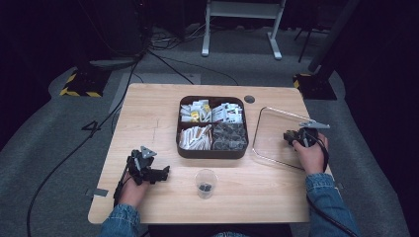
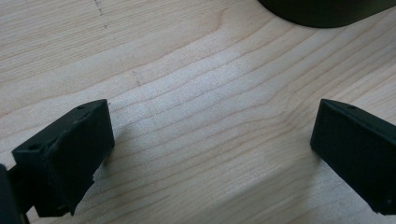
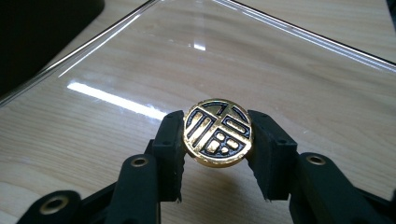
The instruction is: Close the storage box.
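Note:
A round gold and black knob (image 3: 218, 132) with a raised pattern stands on a clear lid (image 3: 280, 74) that lies flat on the table. My right gripper (image 3: 216, 142) is shut on it, one jaw pressing each side of its rim. In the high view the right gripper (image 1: 291, 137) rests over the clear lid (image 1: 276, 126) at the table's right. My left gripper (image 1: 160, 174) lies near the front left, pointing right. Its jaws stand wide apart over bare wood in the left gripper view (image 2: 210, 140), with nothing between them.
A dark four-compartment tray (image 1: 212, 153) of white and dark small parts sits mid-table; its corner (image 2: 322, 11) lies ahead of the left gripper. A clear cup (image 1: 205, 183) with a few dark pieces stands near the front edge. Cables and stand legs lie on the floor beyond.

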The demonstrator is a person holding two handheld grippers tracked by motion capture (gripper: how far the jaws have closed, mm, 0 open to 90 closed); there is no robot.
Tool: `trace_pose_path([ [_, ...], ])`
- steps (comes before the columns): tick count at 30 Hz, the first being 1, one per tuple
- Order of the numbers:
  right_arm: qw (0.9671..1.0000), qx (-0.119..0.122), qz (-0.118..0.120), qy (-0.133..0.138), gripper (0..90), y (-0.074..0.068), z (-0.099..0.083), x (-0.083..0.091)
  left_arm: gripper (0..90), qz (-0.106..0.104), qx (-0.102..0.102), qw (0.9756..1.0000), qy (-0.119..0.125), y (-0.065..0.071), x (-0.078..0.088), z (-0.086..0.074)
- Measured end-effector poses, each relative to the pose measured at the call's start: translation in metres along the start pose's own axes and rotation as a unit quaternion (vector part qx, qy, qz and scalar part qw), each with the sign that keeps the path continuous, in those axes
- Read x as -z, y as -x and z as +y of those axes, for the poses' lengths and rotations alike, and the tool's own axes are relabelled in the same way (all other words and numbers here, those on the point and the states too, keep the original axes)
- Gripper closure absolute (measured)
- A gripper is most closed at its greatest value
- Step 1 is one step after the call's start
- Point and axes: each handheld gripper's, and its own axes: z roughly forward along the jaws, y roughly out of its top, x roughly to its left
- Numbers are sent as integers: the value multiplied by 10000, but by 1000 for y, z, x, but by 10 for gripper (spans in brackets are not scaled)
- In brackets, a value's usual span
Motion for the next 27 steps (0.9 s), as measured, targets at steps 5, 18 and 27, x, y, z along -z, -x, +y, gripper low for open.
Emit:
trace_pose_path([
  [5,9997,-71,68,231,592,0,9,12,0,-1,3,10000,2,0,0,0],
  [18,9978,-109,203,618,591,-8,26,37,0,-5,-1,10000,-3,0,0,0],
  [27,9970,-74,278,714,592,-14,33,43,0,-8,-4,10000,-1,0,0,0],
])
